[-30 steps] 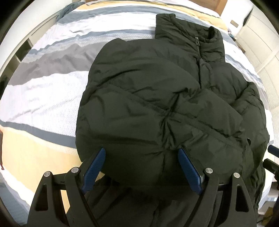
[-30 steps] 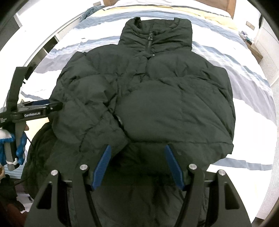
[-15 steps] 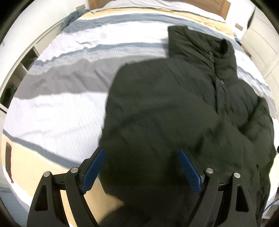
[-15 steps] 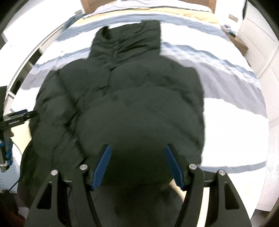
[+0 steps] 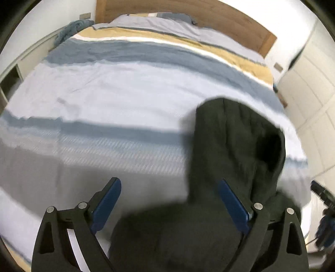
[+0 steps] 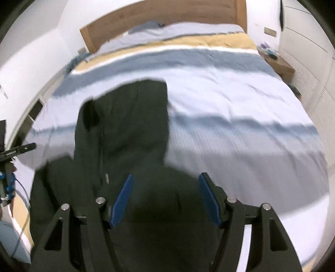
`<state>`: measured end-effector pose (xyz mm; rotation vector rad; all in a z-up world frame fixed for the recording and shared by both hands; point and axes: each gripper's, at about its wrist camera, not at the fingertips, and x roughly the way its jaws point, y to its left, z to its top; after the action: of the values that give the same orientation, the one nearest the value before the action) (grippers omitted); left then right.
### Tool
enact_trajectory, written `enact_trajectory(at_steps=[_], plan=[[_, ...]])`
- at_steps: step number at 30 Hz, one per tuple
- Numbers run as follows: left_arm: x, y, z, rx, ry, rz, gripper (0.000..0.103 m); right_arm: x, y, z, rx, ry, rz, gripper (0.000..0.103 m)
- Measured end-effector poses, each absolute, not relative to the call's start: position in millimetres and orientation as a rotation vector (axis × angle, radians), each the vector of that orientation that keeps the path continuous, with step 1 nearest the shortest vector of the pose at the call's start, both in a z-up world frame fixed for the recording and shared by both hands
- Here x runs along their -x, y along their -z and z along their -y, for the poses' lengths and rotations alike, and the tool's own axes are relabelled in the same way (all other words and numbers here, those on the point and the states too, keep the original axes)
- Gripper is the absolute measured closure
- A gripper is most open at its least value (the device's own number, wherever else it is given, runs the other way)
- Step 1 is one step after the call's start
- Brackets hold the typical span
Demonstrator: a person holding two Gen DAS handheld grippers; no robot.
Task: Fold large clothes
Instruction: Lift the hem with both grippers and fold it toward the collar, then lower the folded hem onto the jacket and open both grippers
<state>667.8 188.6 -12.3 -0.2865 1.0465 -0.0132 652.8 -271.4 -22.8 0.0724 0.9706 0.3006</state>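
A dark green puffer jacket [image 5: 240, 146] lies on the striped bed [image 5: 104, 94], its stand-up collar toward the headboard. My left gripper [image 5: 168, 184] hovers over the jacket's left edge. Its jaws are opening: the left pad is over bare sheet, and only the right pad is near the fabric. In the right wrist view the jacket [image 6: 125, 125] runs from the collar down under my right gripper [image 6: 165, 177]. Dark fabric fills the gap between that gripper's blue pads, which appear shut on it. Both views are blurred by motion.
A wooden headboard [image 6: 167, 16] closes the far end of the bed [image 6: 230, 94]. A nightstand [image 6: 280, 67] and white wardrobe doors [image 5: 309, 83] stand on the right. Open shelving [image 5: 8, 83] and a crumpled blue cloth [image 5: 71, 29] are on the left.
Both grippers have swept from the jacket's hem up toward the collar and headboard. The jacket's broad body has dropped out of sight beneath them. The left jaws stand wider.
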Motion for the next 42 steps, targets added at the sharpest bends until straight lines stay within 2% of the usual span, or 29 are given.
enact_trajectory(at_steps=[8, 17, 19, 21, 22, 23, 24, 25, 26, 34, 42], plan=[[-773, 50, -167, 0.452, 0.128, -1.095, 0.009, -771, 35, 240, -0.193, -0.351, -0.955, 0.037], [-816, 90, -163, 0.615, 0.083, -1.151, 0.011, -855, 77, 213, -0.285, -0.318, -1.056, 0.037], [-822, 95, -163, 0.633, 0.076, -1.169, 0.019, -862, 83, 210, -0.308, -0.311, -1.082, 0.037], [-825, 99, -158, 0.660, 0.083, -1.199, 0.042, -867, 88, 209, -0.329, -0.314, -1.103, 0.037], [-825, 99, -157, 0.665, 0.092, -1.206, 0.050, -869, 89, 207, -0.330, -0.315, -1.114, 0.040], [-827, 98, -152, 0.662, 0.111, -1.218, 0.064, -869, 89, 207, -0.329, -0.321, -1.121, 0.057], [-827, 95, -147, 0.635, 0.112, -1.227, 0.075, -868, 88, 207, -0.322, -0.313, -1.135, 0.067], [-829, 94, -143, 0.612, 0.112, -1.232, 0.081, -868, 87, 206, -0.324, -0.308, -1.150, 0.087], [-827, 89, -136, 0.568, 0.118, -1.240, 0.087, -866, 85, 206, -0.327, -0.308, -1.158, 0.092], [-779, 46, -128, 0.498, 0.122, -1.197, 0.093, -818, 34, 213, -0.239, -0.324, -1.144, 0.096], [-664, 1, -133, 0.467, 0.185, -1.091, 0.093, -717, -19, 240, -0.262, -0.406, -1.041, 0.096]])
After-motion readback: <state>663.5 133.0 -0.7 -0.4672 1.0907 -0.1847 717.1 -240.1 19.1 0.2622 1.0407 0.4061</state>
